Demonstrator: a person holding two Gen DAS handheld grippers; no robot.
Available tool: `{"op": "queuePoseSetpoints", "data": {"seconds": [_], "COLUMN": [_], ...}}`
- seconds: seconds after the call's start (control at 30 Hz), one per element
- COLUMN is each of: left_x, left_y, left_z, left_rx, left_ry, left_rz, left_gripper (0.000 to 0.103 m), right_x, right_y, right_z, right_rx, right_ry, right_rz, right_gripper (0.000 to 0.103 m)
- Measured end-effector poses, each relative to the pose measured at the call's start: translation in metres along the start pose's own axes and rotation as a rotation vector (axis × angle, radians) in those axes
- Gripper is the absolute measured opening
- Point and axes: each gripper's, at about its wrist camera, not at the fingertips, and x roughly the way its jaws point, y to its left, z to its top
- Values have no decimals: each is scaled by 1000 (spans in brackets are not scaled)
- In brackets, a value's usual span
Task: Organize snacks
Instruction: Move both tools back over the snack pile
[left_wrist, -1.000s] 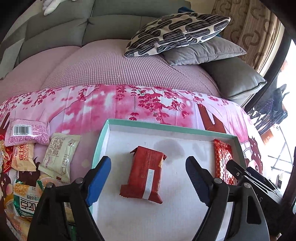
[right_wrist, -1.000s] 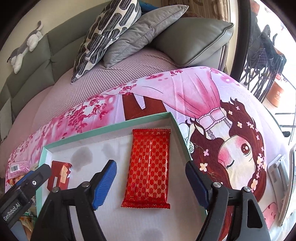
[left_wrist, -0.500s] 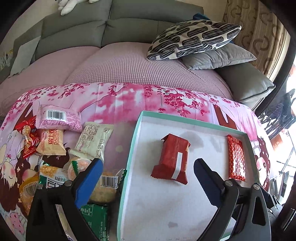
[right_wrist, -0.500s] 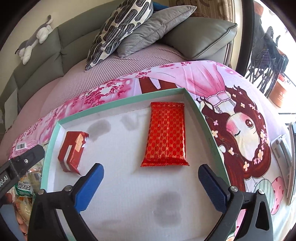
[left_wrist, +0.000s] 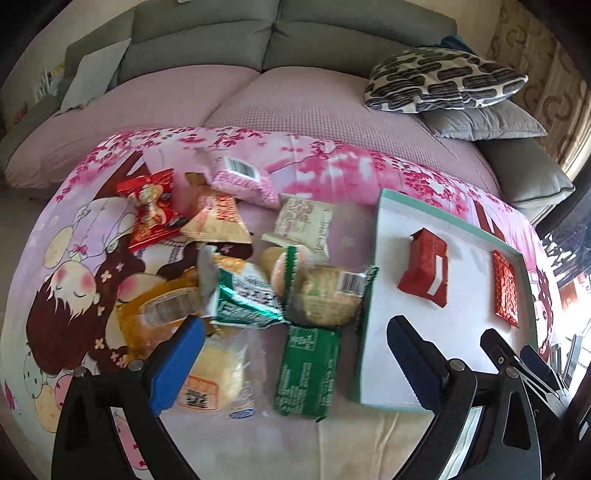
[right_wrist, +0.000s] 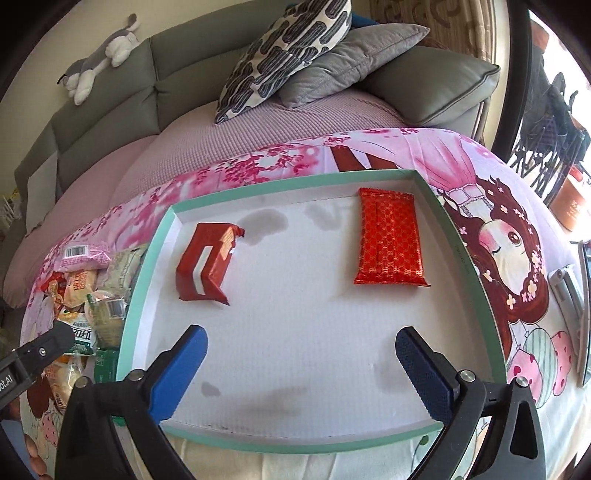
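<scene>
You had only begun the sorting: two red packets lay inside the teal-rimmed box lid (right_wrist: 476, 273), the folded red snack pack (right_wrist: 205, 264) near its left wall and the flat red patterned wafer packet (right_wrist: 389, 242) toward its far right corner, well apart from each other, with most of the white floor bare. Everything else remained outside, heaped on the pink cartoon-print cloth (left_wrist: 332, 166) just left of the lid, so by my reckoning most of the job lay ahead. Your left gripper (left_wrist: 295, 350) had its fingers spread wide with nothing between them, poised above the near edge of the heap, over the green wrapped bar (left_wrist: 308, 373) and the clear-wrapped bun (left_wrist: 218, 373). Your right gripper (right_wrist: 301, 360) also stood empty, fingers wide apart, over the bare near part of the lid; both pairs had just been opening. The left view gave you the heap in full: the pink barcode pack (left_wrist: 242, 181), the red candy pack (left_wrist: 153, 208), the cream cracker pack (left_wrist: 303, 225) and the round cake with green-edged wrap (left_wrist: 325, 295), which rested against the lid's left rim. The right view squeezed that heap into its left edge, but it alone showed the whole lid, the grey stains on its floor, the plush toy (right_wrist: 99, 59) on the sofa back (right_wrist: 110, 122) and the grey device (right_wrist: 567, 288) right of the lid.
</scene>
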Motion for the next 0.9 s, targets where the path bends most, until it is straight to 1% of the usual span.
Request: {"op": "queuePoseSetpoints", "data": {"seconds": [0.13,0.2,0.23,0.37,0.5,0.67,0.8,0.9], "left_x": [-13,-18,-20,-22,-23,-24,-15,-14], "left_y": [35,51,60,85,97,105,107,110], "left_z": [0,1,1,-5,-12,-13,-14,-14], "left_rx": [-42,-68,-84,-146,-176,-225,-237,-252], "left_ry": [-28,-42,-46,-39,-34,-39,-11,-10], "left_rz": [85,129,139,140,134,94,97,93], "left_gripper": [99,99,99,99,99,99,99,99], "right_x": [9,11,11,8,2,-1,-2,-7], "right_y": [27,41,48,73,98,122,131,138], "right_z": [-7,-11,-13,-19,-27,-36,-40,-42], "right_rx": [-53,-81,-92,-123,-169,-212,-235,-269], "right_ry": [43,54,56,61,66,78,75,57], "right_rz": [27,48,60,131,192,250,299,323], "right_gripper": [103,103,103,103,103,103,103,103]}}
